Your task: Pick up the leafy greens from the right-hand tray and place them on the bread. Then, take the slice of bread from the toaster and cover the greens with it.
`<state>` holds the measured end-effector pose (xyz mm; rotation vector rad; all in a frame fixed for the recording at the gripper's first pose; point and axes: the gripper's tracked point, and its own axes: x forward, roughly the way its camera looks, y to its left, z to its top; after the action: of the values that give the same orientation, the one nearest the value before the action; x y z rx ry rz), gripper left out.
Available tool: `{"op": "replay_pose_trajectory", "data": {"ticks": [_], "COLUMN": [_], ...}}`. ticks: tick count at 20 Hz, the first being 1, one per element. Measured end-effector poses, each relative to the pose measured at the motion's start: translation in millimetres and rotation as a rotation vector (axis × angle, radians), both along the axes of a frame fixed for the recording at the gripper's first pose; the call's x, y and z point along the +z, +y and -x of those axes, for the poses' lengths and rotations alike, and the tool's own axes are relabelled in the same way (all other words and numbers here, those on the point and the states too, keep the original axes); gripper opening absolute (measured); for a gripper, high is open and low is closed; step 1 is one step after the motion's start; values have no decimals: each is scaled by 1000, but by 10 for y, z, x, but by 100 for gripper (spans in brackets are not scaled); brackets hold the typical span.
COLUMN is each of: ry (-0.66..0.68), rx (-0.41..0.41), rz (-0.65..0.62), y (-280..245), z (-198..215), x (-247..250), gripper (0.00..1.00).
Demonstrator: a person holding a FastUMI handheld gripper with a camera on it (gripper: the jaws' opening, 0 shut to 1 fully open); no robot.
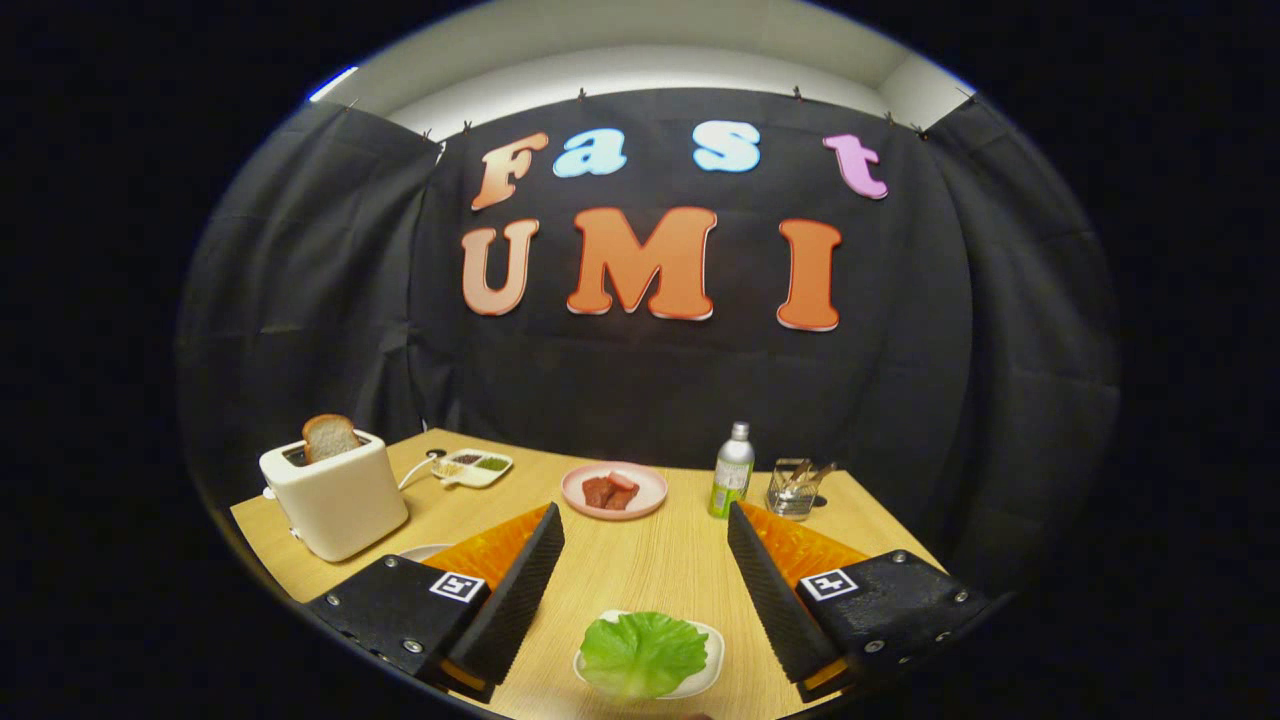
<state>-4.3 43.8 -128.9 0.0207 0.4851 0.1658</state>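
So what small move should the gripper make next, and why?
Probably lower and tip down toward the lettuce leaf. The gripper is open with nothing between its fingers, and the leaf lies on its small white tray between them, below the tips.

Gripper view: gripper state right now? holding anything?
Gripper: open, holding nothing; fingers spread wide over the wooden table, with the lettuce leaf on its white tray low between them, untouched.

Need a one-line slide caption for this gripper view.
Open gripper poised over the leafy greens on their tray, bread slice waiting in the toaster.
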Motion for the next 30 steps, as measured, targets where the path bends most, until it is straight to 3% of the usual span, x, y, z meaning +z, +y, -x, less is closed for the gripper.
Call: {"op": "replay_pose_trajectory", "data": {"ticks": [11,19,24,28,30], "ry": [505,730,815,779,772], "rx": [28,56,28,42,44], "rz": [-17,46,66,104,106], "y": [53,17,-16,-26,28], "z": [240,472,525,502,505], "x": [-1290,-1790,-2044,-2054,-2040], "gripper": [97,96,92,82,65]}}
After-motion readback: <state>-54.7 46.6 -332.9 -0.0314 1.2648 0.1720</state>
